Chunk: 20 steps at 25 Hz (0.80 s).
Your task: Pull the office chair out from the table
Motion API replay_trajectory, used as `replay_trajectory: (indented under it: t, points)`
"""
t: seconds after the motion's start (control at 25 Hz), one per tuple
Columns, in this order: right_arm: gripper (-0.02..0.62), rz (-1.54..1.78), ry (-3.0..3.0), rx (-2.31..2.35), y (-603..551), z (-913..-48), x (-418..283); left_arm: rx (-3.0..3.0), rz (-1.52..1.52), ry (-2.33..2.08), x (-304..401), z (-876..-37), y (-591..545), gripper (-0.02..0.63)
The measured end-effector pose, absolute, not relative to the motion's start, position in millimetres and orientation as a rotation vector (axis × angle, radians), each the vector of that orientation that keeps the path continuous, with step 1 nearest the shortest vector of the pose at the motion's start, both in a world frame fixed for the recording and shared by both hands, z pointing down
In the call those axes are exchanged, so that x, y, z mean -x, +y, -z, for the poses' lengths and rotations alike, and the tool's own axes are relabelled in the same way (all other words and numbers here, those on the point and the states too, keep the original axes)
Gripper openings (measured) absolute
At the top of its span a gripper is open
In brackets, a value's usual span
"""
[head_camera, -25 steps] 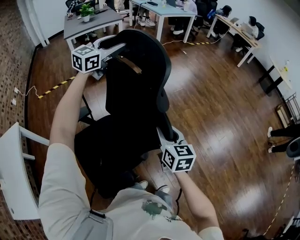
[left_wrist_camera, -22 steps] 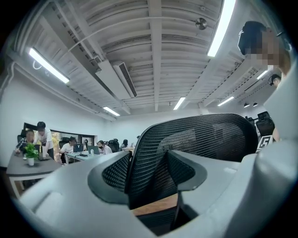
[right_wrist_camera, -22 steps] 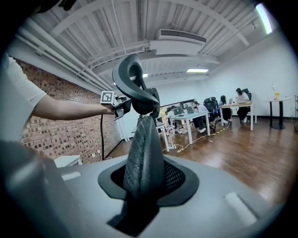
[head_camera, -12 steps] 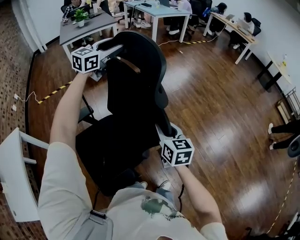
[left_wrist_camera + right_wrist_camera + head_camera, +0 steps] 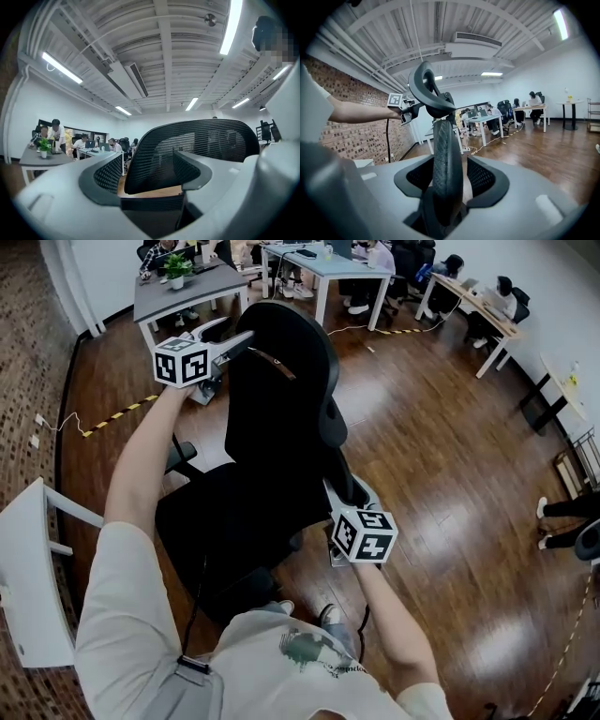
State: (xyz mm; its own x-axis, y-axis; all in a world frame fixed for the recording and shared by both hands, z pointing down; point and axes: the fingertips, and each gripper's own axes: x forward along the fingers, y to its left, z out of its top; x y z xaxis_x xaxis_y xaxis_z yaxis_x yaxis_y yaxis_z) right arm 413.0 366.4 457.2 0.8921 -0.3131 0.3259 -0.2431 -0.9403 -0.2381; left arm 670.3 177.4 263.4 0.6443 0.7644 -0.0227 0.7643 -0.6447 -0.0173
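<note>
The office chair stands on the wooden floor, clear of every worktop. The grey worktop with a potted plant lies beyond its top edge, and a white worktop sits well apart at the head view's left edge. The backrest is upright, so its long axis runs from floor to ceiling. The seat juts from it toward the left of the head view, which seems to be the way the chair faces, though the steep downward angle makes this hard to judge.

The left tongs point level at the top rim of the mesh backrest. Their jaws have just been opening and now stand wide, with the curved rim filling the view just past the pads and neither pad pressing on it.

The right tongs are lower, at the backrest's right side edge and tilted slightly down. Their jaws have also just been opening. The black edge stands upright between them, with a slim gap showing on each side, so the pads no longer clamp it.

A yellow and black strip runs across the floor to the chair's left.
</note>
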Motion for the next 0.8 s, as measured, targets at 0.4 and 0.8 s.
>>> replay_trajectory:
  t: [0.4,0.8]
  points:
    - [0.198,0.454,0.579,2.860,379,-438,-383,2.948,-0.051,-1.072,-604,-268,151,0.344]
    - [0.193,0.424,0.819,2.880,415,-432,-341,2.997,-0.117,-0.800,-498,-275,159,0.334]
